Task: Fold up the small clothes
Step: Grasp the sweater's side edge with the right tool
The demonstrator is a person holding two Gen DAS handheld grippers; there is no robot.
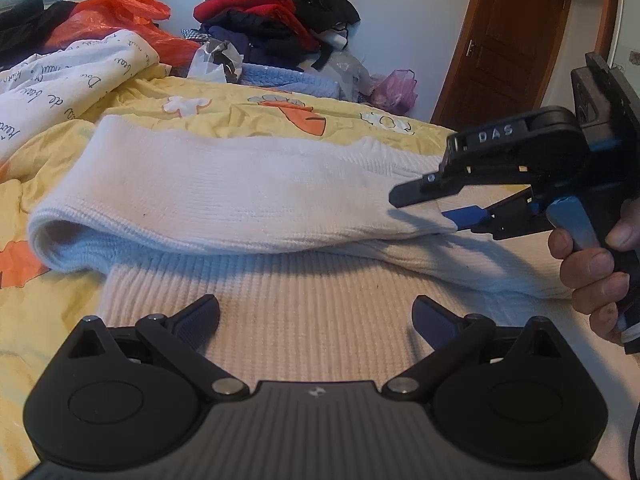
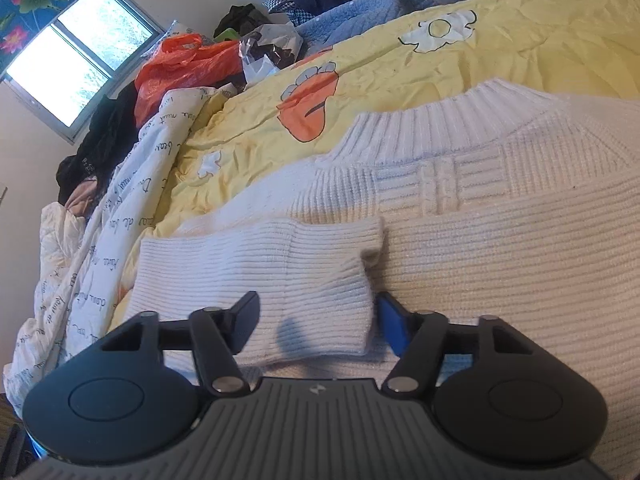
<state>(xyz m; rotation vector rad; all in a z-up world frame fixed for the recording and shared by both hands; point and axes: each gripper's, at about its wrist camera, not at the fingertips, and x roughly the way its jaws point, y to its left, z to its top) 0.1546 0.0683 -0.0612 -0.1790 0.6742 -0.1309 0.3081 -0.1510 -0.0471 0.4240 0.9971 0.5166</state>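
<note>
A white ribbed sweater (image 1: 320, 280) (image 2: 500, 240) lies flat on the bed, collar (image 2: 440, 128) at the far side. One sleeve (image 1: 220, 200) is folded across its body. The sleeve's cuff (image 2: 280, 264) lies between the fingers of my right gripper (image 2: 318, 320) (image 1: 424, 210). The black finger (image 2: 246, 320) is over the cuff and the blue pad (image 2: 390, 324) is at its edge, with no clear pinch, so the jaws are part open. A person's hand (image 1: 592, 272) holds that gripper. My left gripper (image 1: 316, 316) hovers wide open over the sweater's body, holding nothing.
The yellow cartoon-print bedsheet (image 1: 240, 100) (image 2: 520, 40) covers the bed. A white lettered quilt (image 1: 60, 80) (image 2: 100, 240) lies bunched at the left. An orange plastic bag (image 1: 120, 16), a pile of red and dark clothes (image 1: 272, 12) and a blue knit (image 1: 288, 80) sit at the back. A wooden door (image 1: 508, 40) stands on the right.
</note>
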